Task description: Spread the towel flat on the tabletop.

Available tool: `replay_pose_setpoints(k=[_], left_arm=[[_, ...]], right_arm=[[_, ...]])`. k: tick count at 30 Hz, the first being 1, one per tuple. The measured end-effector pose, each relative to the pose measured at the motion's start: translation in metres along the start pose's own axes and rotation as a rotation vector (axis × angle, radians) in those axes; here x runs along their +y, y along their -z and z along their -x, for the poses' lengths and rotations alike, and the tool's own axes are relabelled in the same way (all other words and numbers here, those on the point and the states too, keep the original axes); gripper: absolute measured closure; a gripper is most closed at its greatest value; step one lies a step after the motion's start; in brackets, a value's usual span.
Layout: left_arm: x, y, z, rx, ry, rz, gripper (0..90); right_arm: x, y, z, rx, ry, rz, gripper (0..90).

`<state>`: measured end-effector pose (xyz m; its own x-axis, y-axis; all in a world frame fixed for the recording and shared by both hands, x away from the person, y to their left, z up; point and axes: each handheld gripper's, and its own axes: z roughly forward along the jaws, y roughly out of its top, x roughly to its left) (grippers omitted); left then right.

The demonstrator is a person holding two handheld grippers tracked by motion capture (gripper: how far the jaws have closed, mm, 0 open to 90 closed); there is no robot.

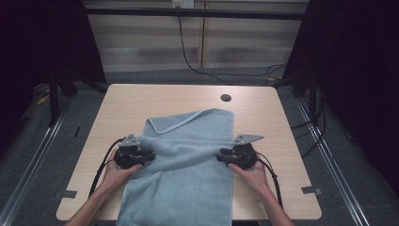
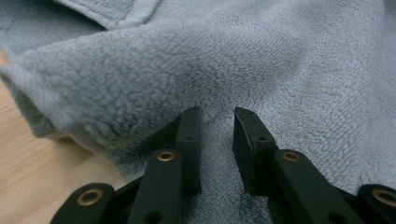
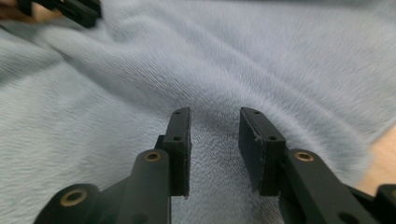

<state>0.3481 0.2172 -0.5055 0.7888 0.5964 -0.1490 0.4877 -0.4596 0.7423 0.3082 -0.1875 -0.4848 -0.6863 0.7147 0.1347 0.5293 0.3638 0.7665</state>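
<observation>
Both forearms enter from the near edge, each holding a hand-held gripper at a side of the light blue towel [image 1: 188,160]. It lies on the wooden surface [image 1: 127,101], its far part already folded back over the middle. The left hand-held gripper [image 2: 217,122] and right hand-held gripper [image 3: 215,122] stand spread, with cloth lying loose between the jaws. One fold seems done; further folding probably remains.
</observation>
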Motion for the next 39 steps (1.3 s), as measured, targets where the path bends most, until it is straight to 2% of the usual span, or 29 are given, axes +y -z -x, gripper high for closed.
replay_pose_setpoints(k=[2, 3, 5, 7, 9, 11, 13, 15, 18, 19, 21, 22, 24, 25, 26, 27, 28, 29, 30, 31, 33, 34, 36, 38, 39], left_arm=[[-0.006, 0.005, 0.004, -0.016, -0.005, 0.008, 73.3], [-0.012, 0.01, 0.009, -0.036, 0.017, 0.009, 73.3], [-0.021, 0.019, 0.018, -0.062, 0.008, -0.001, 73.3], [-0.031, 0.029, 0.029, -0.081, 0.003, -0.004, 73.3], [-0.039, 0.038, 0.04, -0.122, -0.002, -0.024, 73.2], [-0.046, 0.045, 0.051, -0.146, -0.011, -0.033, 73.2], [-0.052, 0.051, 0.062, -0.195, -0.008, -0.053, 72.9], [-0.056, 0.055, 0.072, -0.216, -0.031, -0.067, 72.7], [-0.048, 0.057, 0.07, -0.247, -0.029, -0.01, 71.5], [-0.042, 0.056, 0.066, -0.224, -0.041, 0.009, 71.3], [-0.029, 0.051, 0.056, -0.208, -0.019, 0.039, 71.6], [-0.018, 0.045, 0.048, -0.17, -0.023, 0.039, 71.8], [-0.004, 0.03, 0.035, -0.125, -0.026, 0.028, 71.7], [0.002, 0.021, 0.029, -0.089, -0.036, 0.018, 71.7], [0.006, 0.013, 0.022, -0.086, -0.021, 0.001, 71.2], [0.008, 0.005, 0.017, -0.068, -0.004, 0.013, 71.0], [0.008, -0.002, 0.013, -0.035, -0.007, 0.003, 70.9], [0.007, -0.008, 0.009, -0.021, -0.016, -0.014, 70.9], [0.006, -0.01, 0.005, -0.032, -0.012, 0.004, 73.6], [0.006, -0.009, 0.003, -0.034, 0.015, 0.005, 74.5], [0.002, -0.006, 0.007, -0.044, 0.004, 0.006, 74.4], [0.0, -0.005, 0.011, -0.051, -0.005, 0.006, 74.3], [-0.003, -0.002, 0.018, -0.063, -0.02, 0.002, 74.3], [-0.007, 0.001, 0.026, -0.069, -0.037, 0.0, 74.3], [-0.01, 0.002, 0.029, -0.084, -0.021, 0.007, 73.8]], right_arm=[[-0.004, -0.007, 0.0, 0.007, -0.001, -0.035, 62.8], [-0.006, -0.008, -0.002, 0.007, 0.003, -0.051, 62.3], [-0.015, -0.009, -0.009, 0.017, 0.018, -0.097, 60.7], [-0.024, -0.004, -0.016, 0.031, 0.015, -0.073, 60.8], [-0.03, 0.004, -0.024, 0.045, 0.029, -0.085, 60.9], [-0.037, 0.011, -0.033, 0.058, 0.036, -0.082, 61.0], [-0.043, 0.018, -0.044, 0.069, 0.058, -0.092, 61.0], [-0.048, 0.024, -0.052, 0.109, 0.059, -0.11, 61.1], [-0.052, 0.034, -0.059, 0.141, 0.057, -0.123, 60.9], [-0.051, 0.036, -0.059, 0.148, 0.045, -0.098, 61.1], [-0.044, 0.039, -0.053, 0.126, 0.037, -0.055, 63.3], [-0.04, 0.038, -0.05, 0.114, 0.033, -0.035, 64.5], [-0.028, 0.035, -0.04, 0.095, 0.019, 0.008, 67.1], [-0.019, 0.03, -0.034, 0.078, 0.018, 0.016, 67.8], [-0.013, 0.024, -0.03, 0.066, 0.022, 0.017, 68.4], [-0.008, 0.018, -0.026, 0.052, 0.031, 0.011, 68.4], [-0.004, 0.011, -0.023, 0.041, 0.03, 0.013, 68.2], [-0.001, 0.004, -0.019, 0.038, 0.024, 0.012, 67.7], [0.002, -0.003, -0.016, 0.036, 0.017, 0.012, 66.7], [0.004, -0.009, -0.013, 0.024, 0.019, 0.009, 65.3], [0.005, -0.018, -0.009, 0.02, 0.001, -0.002, 63.4], [0.003, -0.021, -0.009, 0.016, 0.006, -0.016, 62.9], [-0.003, -0.022, -0.01, 0.018, 0.01, -0.056, 62.2], [-0.011, -0.018, -0.015, 0.007, 0.044, -0.08, 61.1], [-0.015, -0.014, -0.018, 0.015, 0.041, -0.082, 60.9]])
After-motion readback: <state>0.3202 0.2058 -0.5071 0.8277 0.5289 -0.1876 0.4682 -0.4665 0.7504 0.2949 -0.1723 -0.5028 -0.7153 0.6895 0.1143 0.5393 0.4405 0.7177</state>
